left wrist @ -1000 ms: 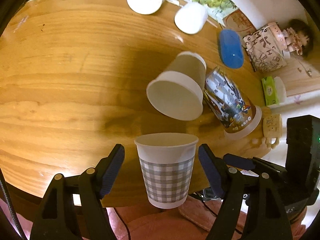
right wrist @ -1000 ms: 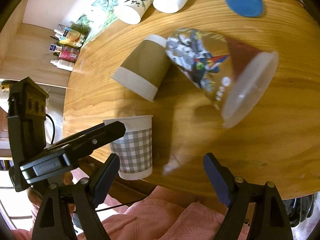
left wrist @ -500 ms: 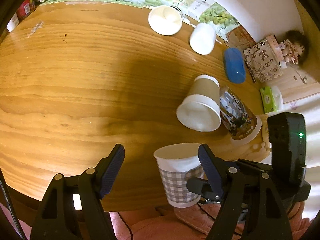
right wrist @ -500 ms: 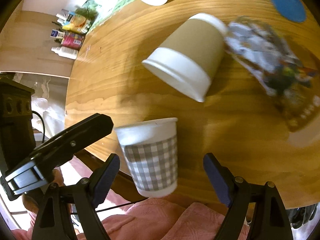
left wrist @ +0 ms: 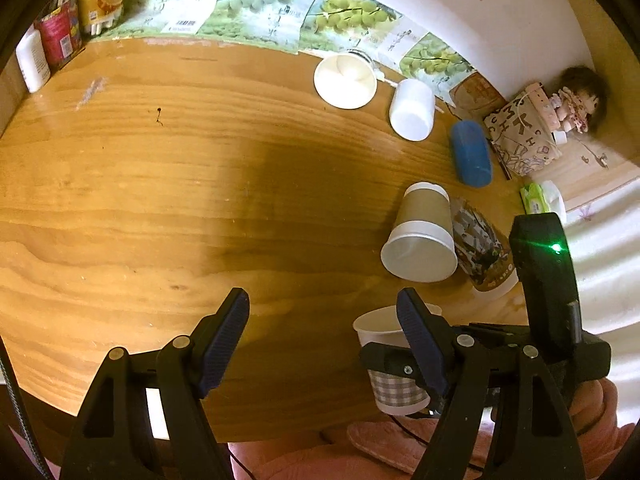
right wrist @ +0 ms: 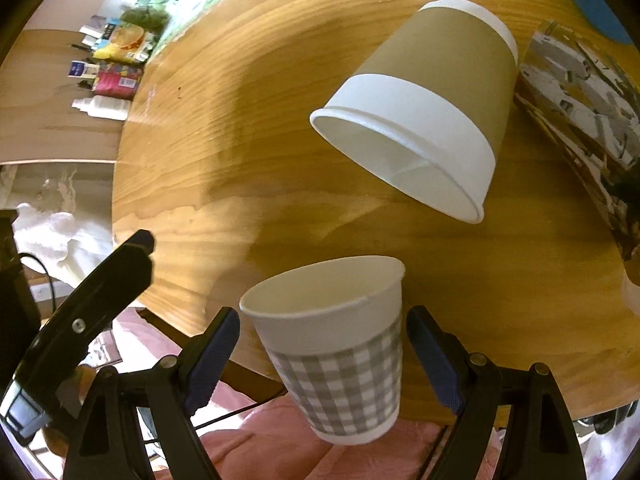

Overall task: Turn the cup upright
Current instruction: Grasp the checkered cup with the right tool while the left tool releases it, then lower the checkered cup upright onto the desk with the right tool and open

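A grey-checked paper cup (right wrist: 340,344) stands upright at the table's near edge, between the fingers of my right gripper (right wrist: 323,344), which is open around it with small gaps on both sides. In the left wrist view the same cup (left wrist: 390,364) is partly hidden behind my left gripper's right finger. My left gripper (left wrist: 322,340) is open and empty, left of the cup. A brown-and-white paper cup (right wrist: 424,108) lies on its side beyond, mouth toward me; it also shows in the left wrist view (left wrist: 422,236).
A printed plastic cup (left wrist: 482,250) lies on its side right of the brown cup. Two white cups (left wrist: 346,80) (left wrist: 412,110) and a blue case (left wrist: 470,156) lie at the far side. Bottles (left wrist: 60,28) stand far left. The wooden table's (left wrist: 160,200) near edge is close.
My left gripper has drawn back and to the left, away from the checked cup. My right gripper has swung left and now brackets that cup. The cup stays upright.
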`<action>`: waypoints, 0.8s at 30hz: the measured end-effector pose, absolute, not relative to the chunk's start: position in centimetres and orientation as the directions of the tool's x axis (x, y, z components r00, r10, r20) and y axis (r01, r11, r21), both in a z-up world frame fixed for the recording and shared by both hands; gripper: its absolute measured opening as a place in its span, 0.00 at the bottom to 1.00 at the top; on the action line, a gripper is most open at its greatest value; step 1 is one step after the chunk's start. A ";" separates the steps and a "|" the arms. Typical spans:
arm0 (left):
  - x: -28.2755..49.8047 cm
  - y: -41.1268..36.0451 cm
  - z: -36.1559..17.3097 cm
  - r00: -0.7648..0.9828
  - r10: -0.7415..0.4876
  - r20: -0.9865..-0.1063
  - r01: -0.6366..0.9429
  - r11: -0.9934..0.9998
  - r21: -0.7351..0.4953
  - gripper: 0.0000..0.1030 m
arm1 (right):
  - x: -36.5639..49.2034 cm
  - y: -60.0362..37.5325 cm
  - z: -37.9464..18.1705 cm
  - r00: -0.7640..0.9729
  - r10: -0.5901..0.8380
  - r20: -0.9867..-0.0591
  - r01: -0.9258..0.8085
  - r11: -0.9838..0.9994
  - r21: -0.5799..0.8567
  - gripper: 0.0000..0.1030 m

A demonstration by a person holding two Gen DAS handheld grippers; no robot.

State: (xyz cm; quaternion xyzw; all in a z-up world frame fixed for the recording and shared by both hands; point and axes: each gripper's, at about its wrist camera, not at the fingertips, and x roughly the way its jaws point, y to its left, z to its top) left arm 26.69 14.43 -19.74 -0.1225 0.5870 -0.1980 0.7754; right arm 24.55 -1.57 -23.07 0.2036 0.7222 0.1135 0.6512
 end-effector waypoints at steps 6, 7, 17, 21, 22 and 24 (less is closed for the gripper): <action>27.1 14.8 -19.4 0.229 -0.477 -0.849 0.212 0.875 -0.435 0.77 | 24.8 -1.0 -23.2 -0.060 0.410 -0.910 0.165 0.903 0.397 0.74; 27.1 14.8 -19.3 0.228 -0.479 -0.848 0.222 0.873 -0.434 0.77 | 24.8 -0.9 -23.2 -0.057 0.407 -0.912 0.166 0.904 0.394 0.74; 27.7 14.9 -19.2 0.225 -0.511 -0.830 0.274 0.850 -0.449 0.77 | 24.7 -0.8 -21.8 0.058 0.374 -0.926 0.171 0.910 0.378 0.64; 28.0 14.8 -19.0 0.218 -0.519 -0.827 0.305 0.841 -0.447 0.77 | 24.7 -1.1 -20.5 0.149 0.347 -0.926 0.143 0.919 0.368 0.64; 28.1 14.8 -18.9 0.219 -0.521 -0.825 0.313 0.838 -0.446 0.77 | 24.6 -1.1 -20.2 0.168 0.332 -0.928 0.130 0.926 0.355 0.64; 28.1 14.6 -18.6 0.226 -0.528 -0.818 0.328 0.832 -0.447 0.77 | 24.5 -1.2 -19.8 0.200 0.309 -0.930 0.113 0.935 0.335 0.64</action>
